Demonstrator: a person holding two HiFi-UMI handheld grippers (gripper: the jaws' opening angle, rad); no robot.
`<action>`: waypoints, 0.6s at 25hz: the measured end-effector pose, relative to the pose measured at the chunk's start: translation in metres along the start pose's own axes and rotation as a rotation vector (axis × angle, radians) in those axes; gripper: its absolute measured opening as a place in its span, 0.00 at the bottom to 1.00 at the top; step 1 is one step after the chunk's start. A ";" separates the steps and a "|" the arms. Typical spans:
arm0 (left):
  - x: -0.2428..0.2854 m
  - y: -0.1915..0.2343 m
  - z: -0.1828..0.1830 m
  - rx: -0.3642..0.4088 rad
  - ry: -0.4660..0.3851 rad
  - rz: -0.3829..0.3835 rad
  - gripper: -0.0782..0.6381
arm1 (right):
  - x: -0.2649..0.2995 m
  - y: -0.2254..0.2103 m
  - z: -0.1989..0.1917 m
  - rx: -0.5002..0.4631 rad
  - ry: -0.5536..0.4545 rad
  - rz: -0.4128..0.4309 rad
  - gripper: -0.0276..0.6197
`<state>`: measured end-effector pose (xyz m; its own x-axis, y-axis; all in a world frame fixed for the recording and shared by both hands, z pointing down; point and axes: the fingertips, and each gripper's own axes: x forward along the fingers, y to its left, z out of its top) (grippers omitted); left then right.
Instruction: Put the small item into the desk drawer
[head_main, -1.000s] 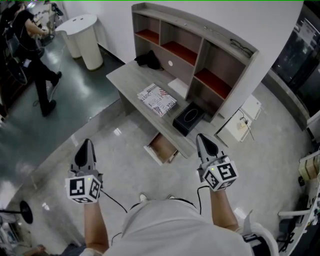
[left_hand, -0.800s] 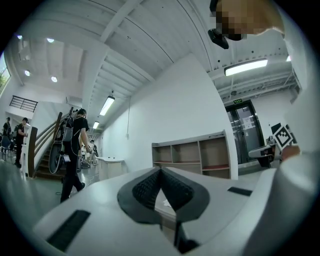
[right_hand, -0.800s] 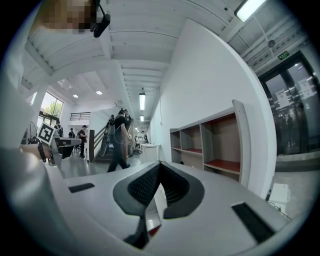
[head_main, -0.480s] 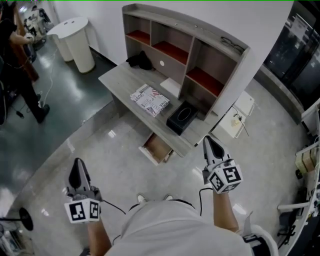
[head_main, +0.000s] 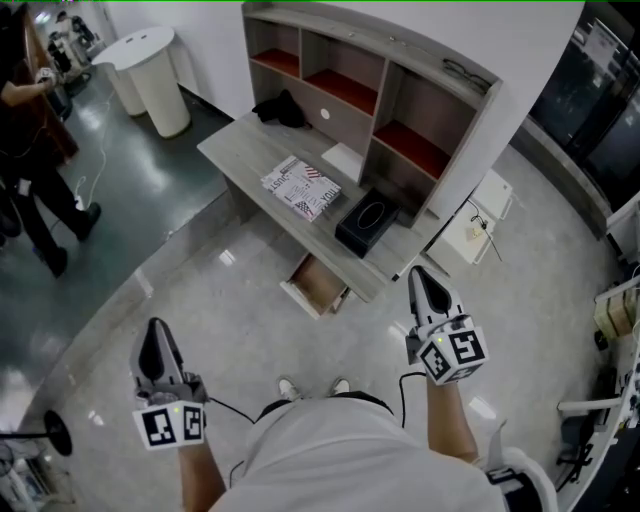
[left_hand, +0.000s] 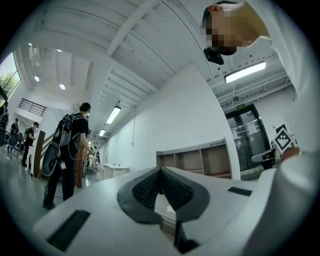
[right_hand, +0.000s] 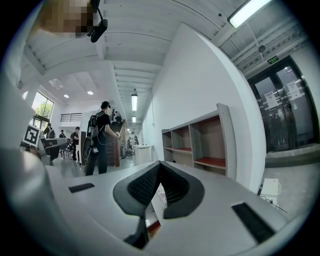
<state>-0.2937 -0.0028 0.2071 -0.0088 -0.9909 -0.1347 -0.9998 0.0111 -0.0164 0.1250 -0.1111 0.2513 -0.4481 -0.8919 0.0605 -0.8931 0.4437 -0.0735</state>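
Observation:
The grey desk (head_main: 262, 153) with its hutch stands ahead of me, and its drawer (head_main: 318, 285) is pulled open under the front edge. On the desktop lie a patterned magazine (head_main: 300, 187), a black tissue box (head_main: 366, 224), a small white flat item (head_main: 342, 160) and a black bundle (head_main: 279, 108). My left gripper (head_main: 153, 328) hangs over the floor, well left of the drawer, shut and holding nothing. My right gripper (head_main: 418, 277) is level with the desk's right end, also shut and holding nothing. In each gripper view the jaws (left_hand: 160, 170) (right_hand: 160, 163) meet at the tips.
A person (head_main: 28, 150) stands on the dark floor at far left. A white round stand (head_main: 152, 72) is behind the desk's left end. A white box with cables (head_main: 472, 232) sits on the floor right of the desk. My feet (head_main: 312, 387) are just short of the drawer.
My left gripper has dropped back and lower in the view. The right gripper has barely moved. The person at the left has shifted position.

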 end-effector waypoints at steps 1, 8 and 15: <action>-0.001 0.002 0.001 -0.005 -0.004 0.009 0.13 | 0.000 0.002 -0.001 0.000 0.001 0.005 0.08; -0.008 0.007 0.001 -0.015 -0.005 0.019 0.13 | -0.002 0.015 -0.009 -0.001 0.023 0.019 0.08; -0.012 0.006 -0.004 -0.026 0.003 0.014 0.13 | -0.007 0.024 -0.007 -0.045 0.015 0.027 0.08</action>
<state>-0.2993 0.0090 0.2124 -0.0228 -0.9911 -0.1314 -0.9997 0.0215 0.0110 0.1063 -0.0938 0.2558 -0.4720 -0.8785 0.0741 -0.8815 0.4711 -0.0301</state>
